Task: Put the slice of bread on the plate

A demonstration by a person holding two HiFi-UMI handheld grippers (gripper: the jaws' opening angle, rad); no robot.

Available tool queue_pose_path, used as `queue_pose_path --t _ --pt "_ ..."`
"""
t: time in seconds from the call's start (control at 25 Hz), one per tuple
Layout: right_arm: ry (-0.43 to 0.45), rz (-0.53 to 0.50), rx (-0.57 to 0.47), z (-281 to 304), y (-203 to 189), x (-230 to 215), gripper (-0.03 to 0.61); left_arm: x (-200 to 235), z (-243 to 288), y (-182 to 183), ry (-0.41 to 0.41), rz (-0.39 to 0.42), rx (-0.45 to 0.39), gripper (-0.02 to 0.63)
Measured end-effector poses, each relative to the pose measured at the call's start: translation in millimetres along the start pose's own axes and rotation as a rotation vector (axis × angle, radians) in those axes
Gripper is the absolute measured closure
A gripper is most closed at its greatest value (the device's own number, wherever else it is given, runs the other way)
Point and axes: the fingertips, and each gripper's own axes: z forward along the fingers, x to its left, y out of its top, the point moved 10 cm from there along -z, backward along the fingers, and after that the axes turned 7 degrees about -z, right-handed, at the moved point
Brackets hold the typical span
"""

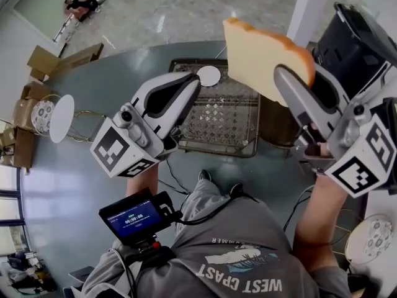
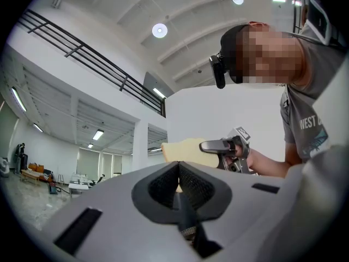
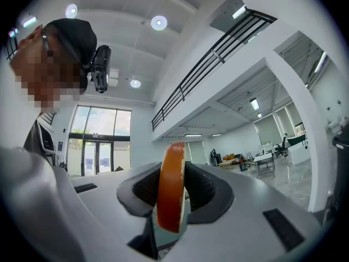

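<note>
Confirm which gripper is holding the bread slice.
The right gripper: its jaws pinch the bread slice by its crust edge. The left gripper has its jaws closed together with nothing between them.

The wire rack sits mid-table, with a small disc at its far edge. Above the rack's right side, the slice of bread stands between the right gripper's jaws (a bulky appliance is behind it). The left gripper hangs over the rack's left side. A plate stands upright near the table's left rim, with boxes beyond it.
</note>
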Motion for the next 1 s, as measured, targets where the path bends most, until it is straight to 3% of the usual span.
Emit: queue_pose_path --t 0.36,1.0 --pt "0.005 0.007 0.015 31 -13 -26 0.476 39 10 -12 0.010 -0.006 0.000 0.606" --pt "-0.056 0.024 0.079 152 -39 -55 0.476 177 -2 -25 -0.029 -0.068 0.000 0.606"
